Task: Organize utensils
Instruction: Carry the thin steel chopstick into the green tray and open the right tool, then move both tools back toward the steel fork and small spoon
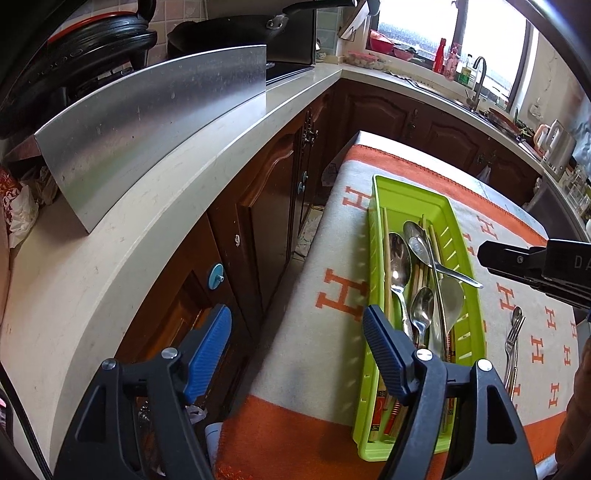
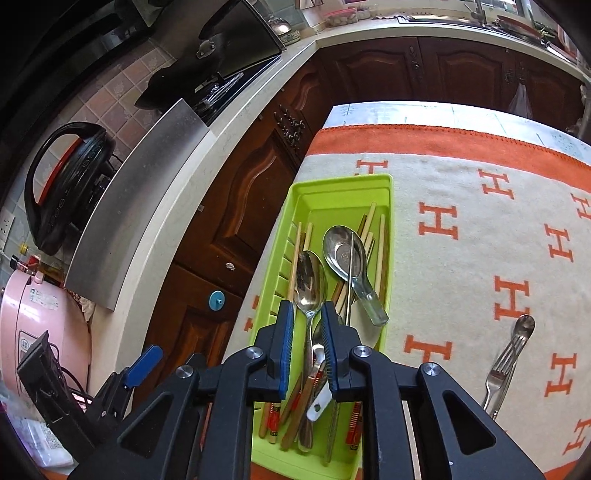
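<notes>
Right gripper (image 2: 308,325) jaws apart above green tray (image 2: 388,206).

Kitchen's pretty lived-in. A pale L-shaped counter (image 1: 122,236) runs over dark wood cabinets (image 2: 255,192) with little blue knobs (image 1: 215,279). A bent steel sheet (image 1: 147,122) stands on the counter, and behind it sit a black cooker (image 2: 70,181) with a red trim and a black pan (image 1: 236,33). A pink appliance (image 2: 40,332) sits at the near end. Far corner has a sink tap (image 1: 479,79) under a bright window (image 1: 417,26), with bottles (image 1: 439,55) on the sill and a kettle (image 1: 554,142) off to the right.
</notes>
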